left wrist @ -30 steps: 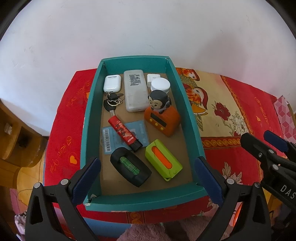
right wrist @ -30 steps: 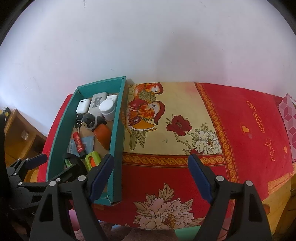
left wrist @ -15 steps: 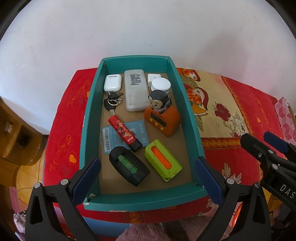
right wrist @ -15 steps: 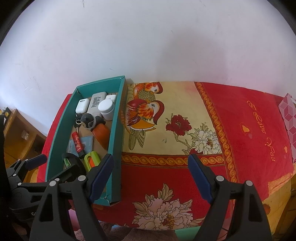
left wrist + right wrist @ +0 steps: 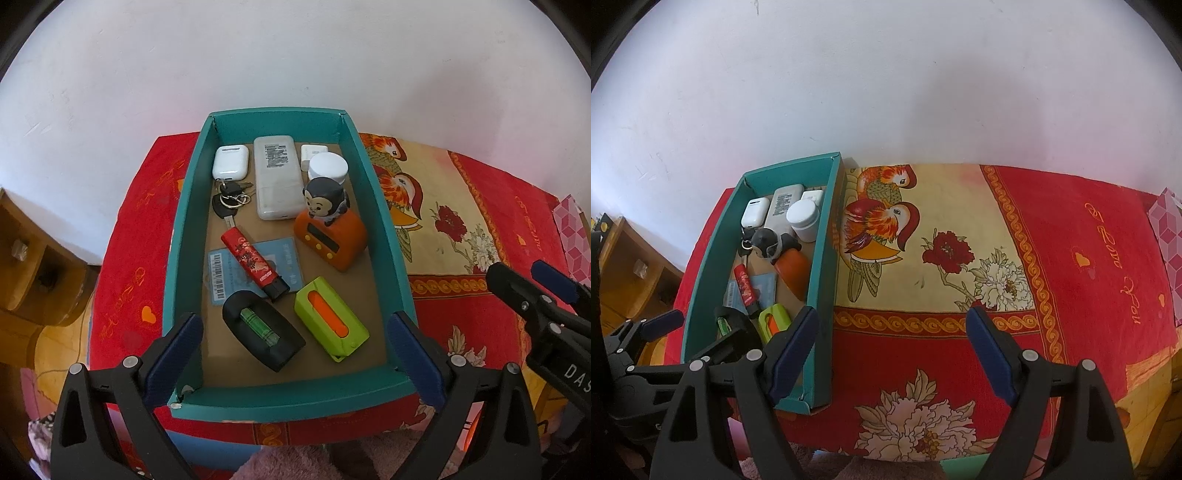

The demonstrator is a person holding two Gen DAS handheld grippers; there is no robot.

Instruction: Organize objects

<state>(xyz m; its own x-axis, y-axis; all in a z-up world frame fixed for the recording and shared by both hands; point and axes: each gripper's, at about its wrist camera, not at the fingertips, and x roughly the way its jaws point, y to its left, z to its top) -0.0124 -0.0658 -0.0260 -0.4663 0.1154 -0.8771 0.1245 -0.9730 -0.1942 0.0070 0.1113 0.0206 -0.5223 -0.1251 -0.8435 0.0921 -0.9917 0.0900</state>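
Observation:
A teal box stands on the left part of a red and yellow cloth. Inside lie a white earbud case, a white remote, a white jar, keys, a red lighter, a blue card, an orange timer with a monkey figure, a black level and a green cutter. My left gripper hangs open above the box's near end. My right gripper is open over the cloth, right of the box, holding nothing.
A white wall rises right behind the table. A wooden shelf unit stands left of the table. A pink patterned bag sits at the table's right edge. The cloth right of the box carries only its printed birds and flowers.

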